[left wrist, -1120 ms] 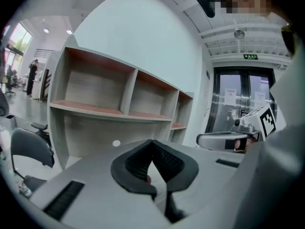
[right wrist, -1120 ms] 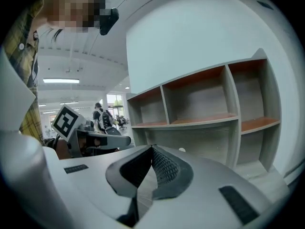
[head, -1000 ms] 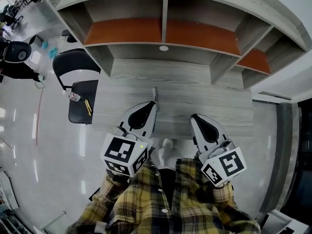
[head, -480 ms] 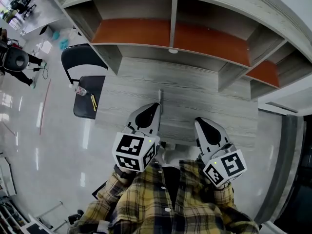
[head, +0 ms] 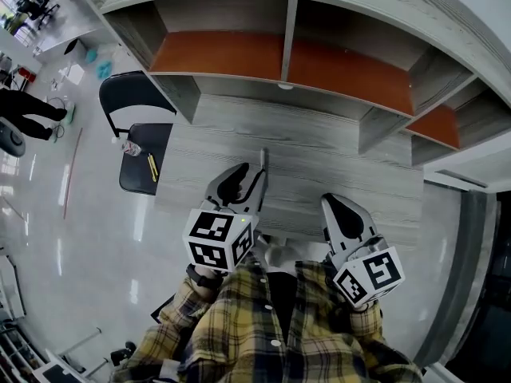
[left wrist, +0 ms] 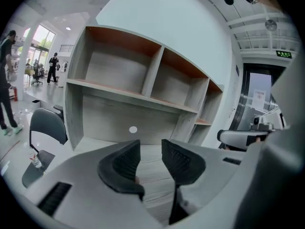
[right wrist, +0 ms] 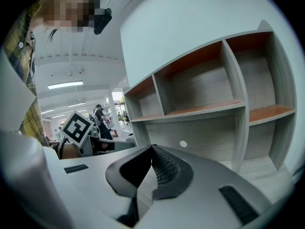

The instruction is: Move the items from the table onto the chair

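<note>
A thin grey stick-like item (head: 262,159) lies on the grey wooden table (head: 335,154), just past the tip of my left gripper (head: 257,174). In the left gripper view, the left gripper (left wrist: 150,159) has its jaws opening, with a plain gap and nothing between the pads. My right gripper (head: 331,203) hovers over the table's near edge. In its own view the right gripper (right wrist: 151,152) is shut and empty. The black chair (head: 144,162) stands left of the table, with a small bottle (head: 130,148) and a yellow pencil-like item (head: 152,168) on its seat.
Shelf compartments (head: 279,54) with orange-brown boards rise behind the table. The chair (left wrist: 45,128) shows at the far left of the left gripper view, on the glossy floor (head: 72,238). People stand far off at the left (head: 28,106). My plaid sleeves fill the bottom of the head view.
The head view has swung a little, so the chair and table sit further right. My left gripper has edged forward towards the thin item. The right gripper has hardly moved.
</note>
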A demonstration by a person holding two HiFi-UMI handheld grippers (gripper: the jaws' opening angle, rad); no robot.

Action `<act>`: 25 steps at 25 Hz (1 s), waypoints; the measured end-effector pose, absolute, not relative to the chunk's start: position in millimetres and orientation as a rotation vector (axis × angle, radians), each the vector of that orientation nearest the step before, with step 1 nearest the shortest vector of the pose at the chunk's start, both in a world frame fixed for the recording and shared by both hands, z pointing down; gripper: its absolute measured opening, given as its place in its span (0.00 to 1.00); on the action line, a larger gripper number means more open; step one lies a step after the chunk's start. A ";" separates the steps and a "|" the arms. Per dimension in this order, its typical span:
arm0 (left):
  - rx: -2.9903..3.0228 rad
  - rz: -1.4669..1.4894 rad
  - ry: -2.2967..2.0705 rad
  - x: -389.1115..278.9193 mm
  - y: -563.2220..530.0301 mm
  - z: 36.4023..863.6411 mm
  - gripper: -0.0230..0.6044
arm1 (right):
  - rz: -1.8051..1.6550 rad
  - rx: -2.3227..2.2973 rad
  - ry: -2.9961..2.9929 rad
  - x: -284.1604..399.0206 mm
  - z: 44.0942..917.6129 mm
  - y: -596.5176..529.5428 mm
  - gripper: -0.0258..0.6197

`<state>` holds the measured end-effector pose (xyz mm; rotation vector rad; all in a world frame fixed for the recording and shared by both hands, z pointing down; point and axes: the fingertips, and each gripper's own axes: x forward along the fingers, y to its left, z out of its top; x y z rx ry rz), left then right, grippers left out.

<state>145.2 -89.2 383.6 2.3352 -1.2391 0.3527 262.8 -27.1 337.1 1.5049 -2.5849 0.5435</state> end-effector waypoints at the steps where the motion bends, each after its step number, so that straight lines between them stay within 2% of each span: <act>1: 2.323 0.357 -1.237 145.6 -90.0 389.5 0.25 | 0.555 1.508 -2.579 263.5 339.5 -27.2 0.07; 3: 2.298 0.377 -1.245 146.6 -93.1 404.8 0.29 | 0.579 1.513 -2.569 264.9 344.9 -27.3 0.07; 13: 2.188 0.660 -1.297 147.5 -117.2 523.1 0.29 | 0.693 1.499 -2.452 269.9 388.8 -15.3 0.07; 25: 2.015 0.831 -1.256 162.6 -123.5 629.2 0.29 | 0.905 1.491 -2.397 266.4 436.5 4.4 0.07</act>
